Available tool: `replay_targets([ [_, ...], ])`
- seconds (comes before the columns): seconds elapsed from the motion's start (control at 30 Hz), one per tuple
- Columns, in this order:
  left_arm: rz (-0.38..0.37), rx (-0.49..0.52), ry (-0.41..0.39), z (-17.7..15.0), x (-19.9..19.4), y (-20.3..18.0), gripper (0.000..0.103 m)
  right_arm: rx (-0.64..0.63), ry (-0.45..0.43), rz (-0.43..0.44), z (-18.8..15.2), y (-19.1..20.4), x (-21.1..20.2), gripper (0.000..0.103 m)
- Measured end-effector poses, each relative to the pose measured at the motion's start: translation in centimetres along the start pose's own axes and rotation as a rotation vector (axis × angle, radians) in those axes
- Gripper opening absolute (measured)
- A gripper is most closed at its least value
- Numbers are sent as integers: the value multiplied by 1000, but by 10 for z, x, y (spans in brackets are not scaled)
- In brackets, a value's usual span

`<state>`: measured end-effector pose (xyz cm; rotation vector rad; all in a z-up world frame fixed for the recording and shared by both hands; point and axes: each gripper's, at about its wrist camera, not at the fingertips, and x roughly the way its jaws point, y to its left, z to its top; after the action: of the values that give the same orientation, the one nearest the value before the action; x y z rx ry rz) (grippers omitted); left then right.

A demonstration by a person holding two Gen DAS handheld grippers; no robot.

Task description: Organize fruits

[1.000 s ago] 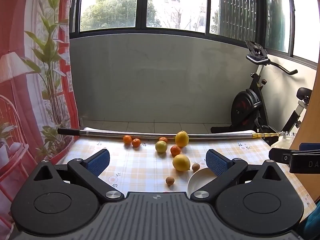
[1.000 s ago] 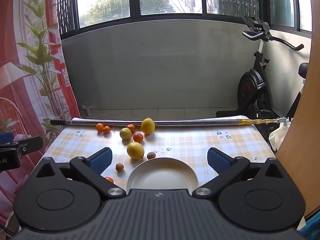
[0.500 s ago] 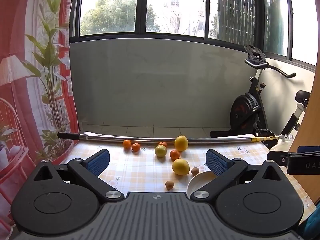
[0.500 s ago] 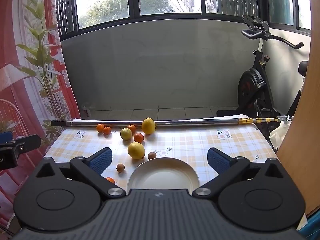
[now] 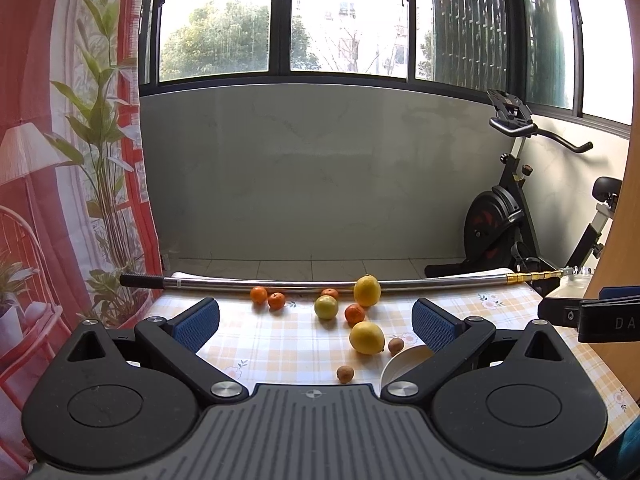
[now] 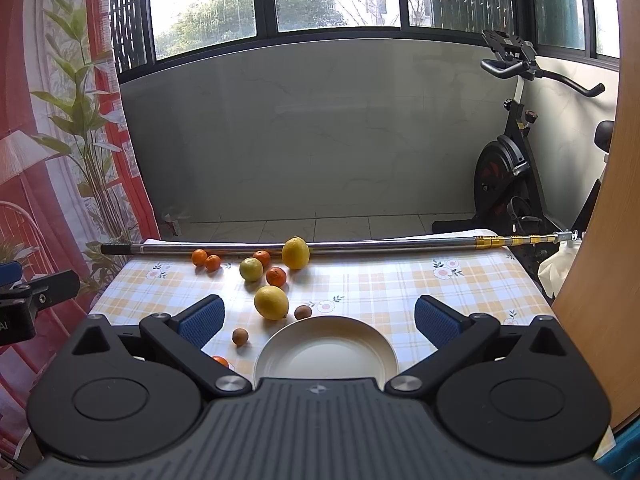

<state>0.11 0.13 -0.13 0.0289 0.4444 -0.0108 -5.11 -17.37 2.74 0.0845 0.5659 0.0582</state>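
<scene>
Fruits lie scattered on a checked tablecloth (image 6: 400,280). A near lemon (image 6: 271,302) and a far lemon (image 6: 295,253) show, with a green-yellow citrus (image 6: 251,269), several small oranges (image 6: 276,276) and two brown longans (image 6: 303,312). A white plate (image 6: 326,352) sits just ahead of my right gripper (image 6: 318,318), which is open and empty above the table. My left gripper (image 5: 314,322) is open too, hovering left of the plate (image 5: 404,362), with the near lemon (image 5: 367,337) ahead between its fingers. The right gripper's finger (image 5: 588,318) pokes in at the left view's right edge.
A long metal pole (image 6: 320,245) lies along the table's far edge behind the fruit. An exercise bike (image 6: 516,184) stands on the floor at the right. A wooden panel (image 6: 600,240) rises on the right side, and a red printed curtain (image 6: 60,140) hangs on the left.
Both views have tilted up slightly, so the table and fruit sit lower in the frame. Nothing on the table has moved and both grippers stay open.
</scene>
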Motion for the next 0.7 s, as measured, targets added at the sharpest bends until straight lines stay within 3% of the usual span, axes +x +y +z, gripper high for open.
replay_targets([
  [0.7, 3, 3, -22, 0, -6, -4, 103, -3, -11, -1, 3, 1, -4, 103],
])
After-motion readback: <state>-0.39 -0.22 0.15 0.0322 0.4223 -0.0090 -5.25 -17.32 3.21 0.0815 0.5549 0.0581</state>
